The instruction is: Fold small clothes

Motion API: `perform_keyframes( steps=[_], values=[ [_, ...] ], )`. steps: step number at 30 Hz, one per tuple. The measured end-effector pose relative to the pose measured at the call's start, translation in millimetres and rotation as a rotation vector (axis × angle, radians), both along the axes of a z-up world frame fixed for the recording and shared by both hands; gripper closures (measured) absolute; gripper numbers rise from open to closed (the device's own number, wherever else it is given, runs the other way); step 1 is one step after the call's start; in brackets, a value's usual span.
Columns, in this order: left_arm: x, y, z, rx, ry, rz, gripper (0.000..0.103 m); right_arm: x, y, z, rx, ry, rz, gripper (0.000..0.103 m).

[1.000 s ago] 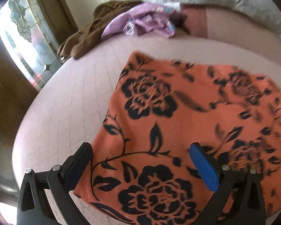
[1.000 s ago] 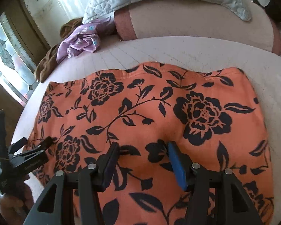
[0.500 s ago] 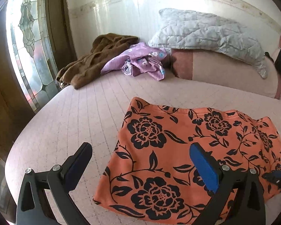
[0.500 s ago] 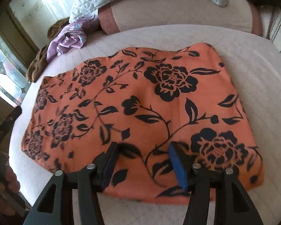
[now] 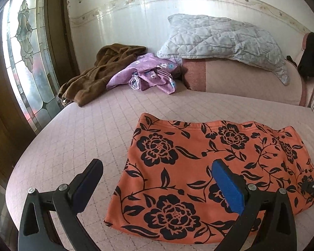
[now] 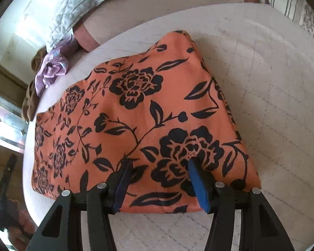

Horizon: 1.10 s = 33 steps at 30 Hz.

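Left wrist view: you are lifting left gripper (image 5: 155,185) off orange black-flowered folded garment (image 5: 209,163), lying flat on pink quilted bed (image 5: 83,138), jaws wide, empty. Right gripper (image 6: 159,179) is sliding toward garment's right end, half-open, gripping nothing; next fold likely.

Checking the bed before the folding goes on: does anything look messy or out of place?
The orange floral garment lies flat. Behind it, a brown garment and a purple floral one sit crumpled in a heap by the pillow.
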<state>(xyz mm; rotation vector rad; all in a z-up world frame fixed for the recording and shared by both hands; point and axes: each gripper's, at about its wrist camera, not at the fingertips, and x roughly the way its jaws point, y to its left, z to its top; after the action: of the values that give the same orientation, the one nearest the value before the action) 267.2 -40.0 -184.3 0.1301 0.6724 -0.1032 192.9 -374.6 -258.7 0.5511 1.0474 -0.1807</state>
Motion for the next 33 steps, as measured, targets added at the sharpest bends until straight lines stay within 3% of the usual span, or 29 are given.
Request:
perform_keyframes(
  steps=[7, 10, 12, 14, 17, 23, 29, 33],
  values=[
    [6, -5, -7, 0.004, 0.032, 0.002, 0.000, 11, 7, 32, -0.103, -0.157, 0.010, 0.044],
    [14, -8, -16, 0.005, 0.072, 0.008, 0.000, 31, 1, 31, -0.125, -0.175, 0.004, 0.044],
    [22, -12, -26, 0.017, 0.123, 0.002, 0.000, 44, -8, 15, -0.110, -0.128, -0.024, 0.044],
    [40, -19, -52, 0.075, 0.255, 0.004, 0.000, 55, -19, -10, -0.073, -0.015, -0.038, 0.044],
    [57, -22, -81, 0.088, 0.392, 0.030, 0.000, 51, -22, -5, -0.057, -0.048, -0.036, 0.044],
    [43, -27, -53, 0.054, 0.256, 0.009, 0.000, 34, -21, 9, -0.018, -0.109, -0.044, 0.044],
    [22, -26, -30, 0.056, 0.114, -0.010, 0.000, 24, 11, 30, -0.123, -0.183, 0.031, 0.037],
    [22, -21, -19, 0.039, 0.076, -0.002, 0.000, 25, 29, 30, -0.135, -0.195, 0.079, 0.037]
  ],
)
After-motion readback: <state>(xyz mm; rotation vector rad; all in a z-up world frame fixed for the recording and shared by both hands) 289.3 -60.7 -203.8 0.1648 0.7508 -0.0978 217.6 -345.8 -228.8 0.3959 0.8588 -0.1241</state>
